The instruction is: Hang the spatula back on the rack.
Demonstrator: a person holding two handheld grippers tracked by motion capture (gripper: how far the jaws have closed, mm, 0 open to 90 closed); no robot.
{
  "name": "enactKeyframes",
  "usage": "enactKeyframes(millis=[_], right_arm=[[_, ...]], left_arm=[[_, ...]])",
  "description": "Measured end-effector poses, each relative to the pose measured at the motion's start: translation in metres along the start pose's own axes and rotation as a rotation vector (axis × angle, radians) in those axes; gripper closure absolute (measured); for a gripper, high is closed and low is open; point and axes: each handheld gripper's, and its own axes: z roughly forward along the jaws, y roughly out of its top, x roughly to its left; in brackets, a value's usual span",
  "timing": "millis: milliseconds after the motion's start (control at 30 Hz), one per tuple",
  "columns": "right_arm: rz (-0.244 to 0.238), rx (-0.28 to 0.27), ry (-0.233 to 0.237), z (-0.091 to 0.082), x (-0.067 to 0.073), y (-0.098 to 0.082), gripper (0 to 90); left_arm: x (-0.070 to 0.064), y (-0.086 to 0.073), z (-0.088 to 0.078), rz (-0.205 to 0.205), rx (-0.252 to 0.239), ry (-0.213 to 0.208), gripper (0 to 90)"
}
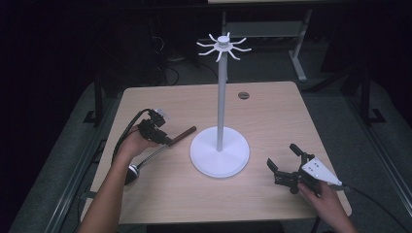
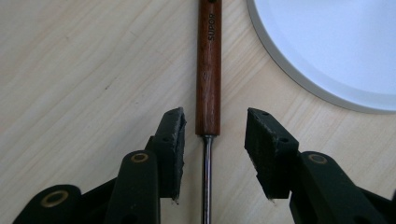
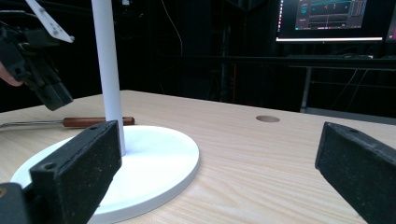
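**Ladle on table – handling notes, L gripper over handle joint**

Obj: ladle (image 1: 160,149), lying flat on wooden table (image 1: 272,111), just left of white stand base (image 1: 219,154). Not touching base as far as high view shows.

Build: brown wooden grip (image 2: 208,70) + thin steel shank (image 2: 206,177) + metal bowl (image 1: 132,174). Judged: stiff, light-ish, weight biased to bowl end. Steel shank prob. slippery & narrow; wood grip wider, better friction → take hold on wood, near the wood/steel joint.

Axis: long axis diagonal in high view; bowl end toward person at near-left, wooden tip pointing away-right toward stand pole (image 1: 221,97).

L gripper (image 1: 164,138): jaws apart, straddling the joint, pads clear of ladle both sides. Nothing grasped.

R gripper (image 1: 282,162): jaws spread wide, empty, near right table edge, well apart from ladle.

Risk (judged): bowl-heavy end may swing/tip if pinched at far wood tip.
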Motion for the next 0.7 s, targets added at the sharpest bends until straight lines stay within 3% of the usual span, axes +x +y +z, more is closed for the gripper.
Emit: enactKeyframes(millis=[200,300,700], right_arm=[[0.001,0.000,0.001,0.000,0.000,0.000,0.0],[0.000,0.000,0.002,0.000,0.000,0.000,0.0],[0.001,-0.001,0.002,0.000,0.000,0.000,0.0]], left_arm=[[0.003,0.011,0.014,0.011,0.039,-0.019,56.4],[0.004,0.015,0.021,0.049,0.080,-0.002,56.5],[0.001,0.023,0.040,0.057,0.128,-0.002,60.3]])
